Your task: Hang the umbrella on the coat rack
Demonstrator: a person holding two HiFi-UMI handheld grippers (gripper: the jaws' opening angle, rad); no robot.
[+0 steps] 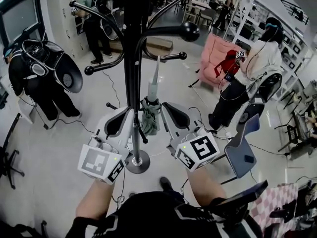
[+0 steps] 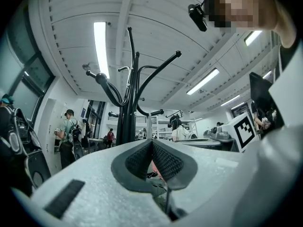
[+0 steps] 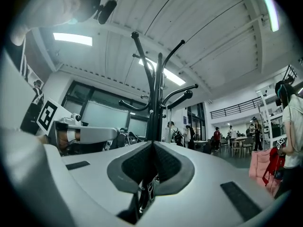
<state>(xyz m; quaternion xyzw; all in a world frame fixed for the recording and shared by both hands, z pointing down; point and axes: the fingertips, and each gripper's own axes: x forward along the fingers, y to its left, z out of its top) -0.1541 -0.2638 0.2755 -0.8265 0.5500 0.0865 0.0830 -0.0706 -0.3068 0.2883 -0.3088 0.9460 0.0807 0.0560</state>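
Grey-green cloth, folded and bunched: in the head view the umbrella (image 1: 150,110) sits just right of the coat rack (image 1: 131,58) pole, close against it. I cannot tell whether a peg carries it. It looks light, soft in the canopy and stiff only along its shaft, so take it by the shaft or handle, not the loose cloth. Your left tongs (image 1: 118,121) and right tongs (image 1: 175,117) flank the pole, low near its base.

The left gripper view adds what the head view hides: the tongs' pads meet at the tips with nothing between them, the rack's hooks overhead.

The right gripper view shows likewise closed, empty tongs. Neither gripper view shows the umbrella.
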